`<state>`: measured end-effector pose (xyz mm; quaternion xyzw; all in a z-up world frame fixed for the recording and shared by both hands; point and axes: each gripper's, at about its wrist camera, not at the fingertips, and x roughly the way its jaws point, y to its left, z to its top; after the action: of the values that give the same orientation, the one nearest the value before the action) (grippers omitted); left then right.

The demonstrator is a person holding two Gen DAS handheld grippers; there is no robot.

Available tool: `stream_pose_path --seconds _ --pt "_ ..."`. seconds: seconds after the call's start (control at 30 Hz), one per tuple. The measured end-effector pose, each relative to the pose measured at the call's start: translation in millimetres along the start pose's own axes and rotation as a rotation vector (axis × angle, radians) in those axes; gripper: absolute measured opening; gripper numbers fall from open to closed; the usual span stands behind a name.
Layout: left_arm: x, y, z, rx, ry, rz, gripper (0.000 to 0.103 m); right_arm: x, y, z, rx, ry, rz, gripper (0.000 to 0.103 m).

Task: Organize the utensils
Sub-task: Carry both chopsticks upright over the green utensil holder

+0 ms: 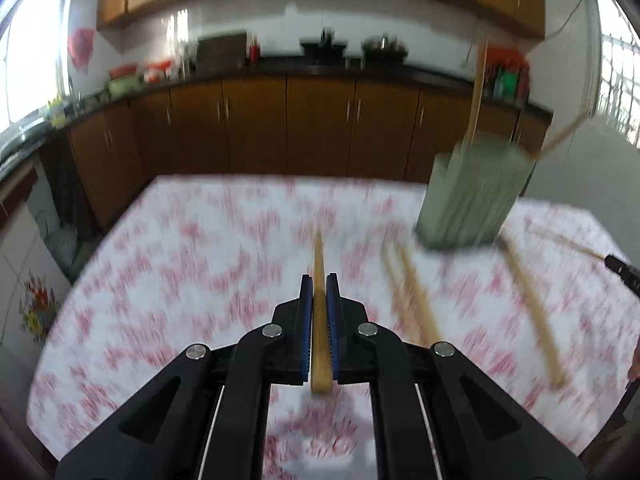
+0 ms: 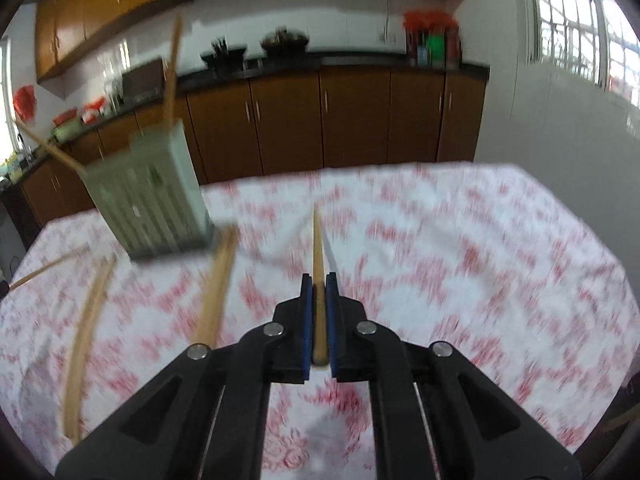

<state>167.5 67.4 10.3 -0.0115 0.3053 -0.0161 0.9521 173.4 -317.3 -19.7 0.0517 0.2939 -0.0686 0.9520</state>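
- Our left gripper (image 1: 319,280) has its blue-padded fingers (image 1: 306,312) pinched on a wooden chopstick (image 1: 319,312), which runs lengthwise between the pads, its thick end sticking out behind them and its thin tip reaching forward past the fingertips.
- Our right gripper (image 2: 319,280) does the same: its fingers (image 2: 306,316) are closed against a second chopstick (image 2: 318,288), tip pointing ahead of the fingers and butt end just behind the pads.
- Just right of the left fingers, two loose chopsticks (image 1: 408,292) lie on the cloth; further right lies another (image 1: 532,312), and one more at the far right edge (image 1: 568,242).
- Left of the right fingers, loose sticks (image 2: 216,284) lie close by, and further left a long one (image 2: 86,344) stretches toward us.
- Ahead and to the right of the left fingers stands a pale green slotted utensil holder (image 1: 472,196) with chopsticks already standing in it (image 1: 478,92); from the right wrist view the same holder (image 2: 148,192) sits ahead and to the left.
- Everything rests on a table with a white and red patterned cloth (image 1: 200,260).
- Beyond the table are brown kitchen cabinets (image 1: 256,124) under a dark counter.
- Both views are motion-blurred, and we can read no brand, label or writing anywhere.
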Motion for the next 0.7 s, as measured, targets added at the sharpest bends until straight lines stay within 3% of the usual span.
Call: stream_pose_path --seconds 0.1,0.37,0.57,0.7 --pt "-17.4 -0.9 28.4 -0.023 -0.069 -0.027 0.008 -18.3 1.1 21.0 0.011 -0.072 0.015 0.008" --pt "-33.9 1.4 67.4 -0.055 -0.132 -0.080 0.008 -53.3 4.7 59.9 0.044 -0.172 0.096 0.008" --pt "-61.2 -8.7 84.6 -0.056 -0.202 -0.156 0.008 -92.5 18.4 96.3 0.081 -0.281 0.244 0.008" --pt "-82.7 -31.1 101.7 -0.055 -0.289 -0.212 0.008 -116.9 30.6 119.0 0.096 -0.381 0.328 0.008"
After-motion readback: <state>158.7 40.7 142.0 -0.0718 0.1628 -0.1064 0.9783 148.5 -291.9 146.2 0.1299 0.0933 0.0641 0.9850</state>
